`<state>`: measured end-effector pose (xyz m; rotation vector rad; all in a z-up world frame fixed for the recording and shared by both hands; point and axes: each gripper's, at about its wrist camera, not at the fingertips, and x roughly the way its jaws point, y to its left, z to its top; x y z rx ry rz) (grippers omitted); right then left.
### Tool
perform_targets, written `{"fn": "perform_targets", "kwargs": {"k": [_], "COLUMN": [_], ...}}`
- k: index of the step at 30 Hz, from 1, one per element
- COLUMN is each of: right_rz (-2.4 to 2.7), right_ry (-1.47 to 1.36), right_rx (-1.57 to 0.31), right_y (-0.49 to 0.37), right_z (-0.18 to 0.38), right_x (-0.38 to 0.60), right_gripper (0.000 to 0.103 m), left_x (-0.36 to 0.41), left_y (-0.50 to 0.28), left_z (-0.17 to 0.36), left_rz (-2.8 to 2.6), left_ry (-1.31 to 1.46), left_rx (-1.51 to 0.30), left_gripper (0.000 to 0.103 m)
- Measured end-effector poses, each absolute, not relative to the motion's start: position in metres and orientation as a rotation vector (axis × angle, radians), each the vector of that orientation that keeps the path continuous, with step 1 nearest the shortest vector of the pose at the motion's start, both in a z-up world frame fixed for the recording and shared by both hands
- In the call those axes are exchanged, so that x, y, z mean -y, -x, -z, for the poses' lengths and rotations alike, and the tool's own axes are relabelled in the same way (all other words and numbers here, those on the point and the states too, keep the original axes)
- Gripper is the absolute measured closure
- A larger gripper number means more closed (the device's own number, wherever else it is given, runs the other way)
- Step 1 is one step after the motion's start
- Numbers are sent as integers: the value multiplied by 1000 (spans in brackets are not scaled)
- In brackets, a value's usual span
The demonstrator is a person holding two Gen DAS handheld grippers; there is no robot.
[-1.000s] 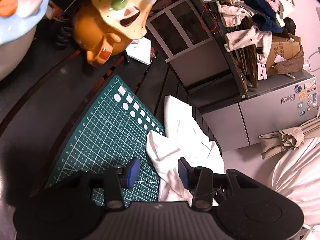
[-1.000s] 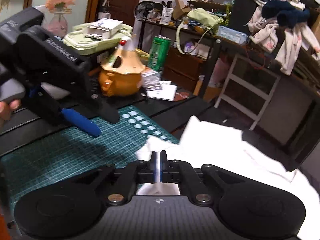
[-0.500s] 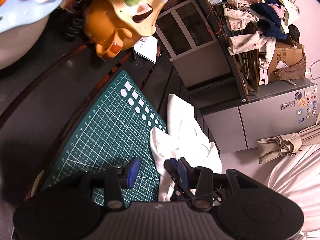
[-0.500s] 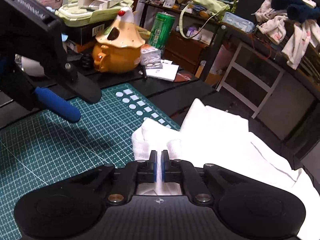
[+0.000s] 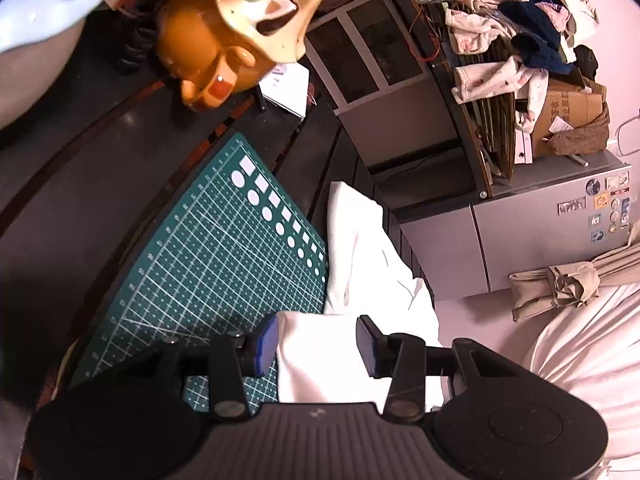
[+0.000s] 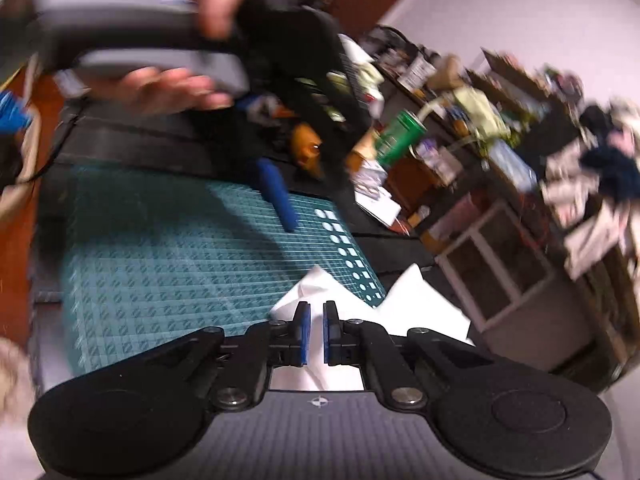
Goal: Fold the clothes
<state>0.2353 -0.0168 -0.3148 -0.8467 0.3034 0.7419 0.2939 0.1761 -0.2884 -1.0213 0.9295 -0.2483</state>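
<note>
White cloth (image 5: 360, 264), a soft garment, lies along the right edge of the green cutting mat (image 5: 208, 264) on the dark table (image 5: 80, 184), with its near end folded over onto the mat's near right corner. In the left wrist view the left gripper (image 5: 316, 344) hangs over that folded end with its jaws partly apart; the blue pads (image 5: 267, 339) stand on either side of the cloth and do not press it. In the right wrist view, which is blurred, the right gripper (image 6: 316, 330) has its jaws nearly together with a pinch of the white cloth (image 6: 320, 356) between them, lifted into a peak over the mat (image 6: 180, 248). A hand (image 6: 160, 40) grips the other tool's handle at the far left of that view. Beyond the mat stands an orange ceramic figure (image 5: 224, 40) beside a paper booklet (image 5: 286, 88). Farther right, a cluttered shelf (image 5: 520, 52) carries piled clothes above a grey cabinet (image 5: 540, 232).
</note>
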Motion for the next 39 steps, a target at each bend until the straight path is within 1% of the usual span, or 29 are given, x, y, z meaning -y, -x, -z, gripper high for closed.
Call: {"fn": "perform_targets", "kwargs": {"k": [3, 4, 5, 6, 7, 9, 10, 11, 12, 13, 15, 17, 19, 20, 21, 24, 25, 26, 27, 28, 29, 32, 33, 34, 35, 38, 39], "right_rz": [-770, -767, -756, -749, -738, -755, -761, -785, -795, -797, -806, -803, -798, -796, -797, -804, -807, -806, -804, -804, -799, -788, -785, -775, -765, -743, -739], "right_ry": [774, 753, 723, 705, 659, 575, 543, 450, 378, 297, 117, -5, -19, -26, -33, -58, -70, -76, -79, -87, -93, -116, -129, -138, -144, -162, -167], "right_rx": [-346, -354, -358, -362, -383, -438, -469, -580, -666, -719, -751, -748, -723, -711, -707, -697, -695, -686, -682, -682, -685, -690, -689, -684, -677, -661, -660], "right_y": [-235, -236, -238, -239, -245, -255, -259, -273, -283, -289, -296, -296, -290, -287, -284, -278, -276, -274, -272, -272, -272, -272, -271, -269, -268, -269, -270], "right_z": [308, 304, 299, 297, 292, 292, 293, 300, 306, 311, 309, 305, 300, 297, 296, 291, 290, 288, 288, 288, 289, 291, 292, 291, 290, 290, 291], "right_x": [20, 21, 22, 22, 21, 18, 17, 16, 16, 20, 34, 48, 54, 58, 60, 66, 69, 71, 72, 74, 75, 83, 89, 95, 100, 109, 111], "right_gripper": [98, 91, 77, 71, 67, 68, 75, 90, 93, 92, 91, 90, 87, 82, 80, 79, 79, 78, 77, 77, 77, 77, 76, 73, 72, 72, 72], "left_x": [-174, -175, -175, -175, -176, -177, -176, -175, -175, -175, -174, -173, -166, -163, -157, -141, -135, -129, -123, -116, -110, -113, -116, -119, -124, -133, -133], "left_y": [-293, -292, -292, -291, -290, -290, -290, -290, -291, -291, -293, -296, -303, -307, -311, -319, -322, -325, -329, -332, -336, -337, -338, -338, -342, -365, -372], "left_z": [289, 289, 289, 289, 289, 290, 290, 290, 289, 289, 287, 287, 289, 289, 290, 289, 288, 287, 289, 290, 291, 274, 260, 246, 223, 189, 189], "left_rz": [247, 245, 241, 237, 232, 225, 226, 227, 231, 234, 238, 230, 228, 230, 222, 229, 235, 241, 241, 242, 242, 232, 238, 243, 247, 234, 228], "left_ry": [1012, 1011, 1008, 1009, 1010, 1024, 1023, 1019, 1013, 1007, 979, 952, 914, 890, 864, 779, 748, 717, 680, 643, 608, 669, 667, 663, 646, 592, 570], "left_rx": [-937, -939, -938, -937, -936, -937, -940, -945, -948, -950, -956, -962, -974, -981, -988, -963, -950, -939, -947, -954, -959, -902, -859, -816, -768, -752, -769], "left_gripper": [62, 62, 61, 61, 61, 62, 61, 61, 61, 61, 61, 53, 53, 53, 53, 54, 54, 59, 66, 100, 99, 100, 100, 100, 99, 98, 97]}}
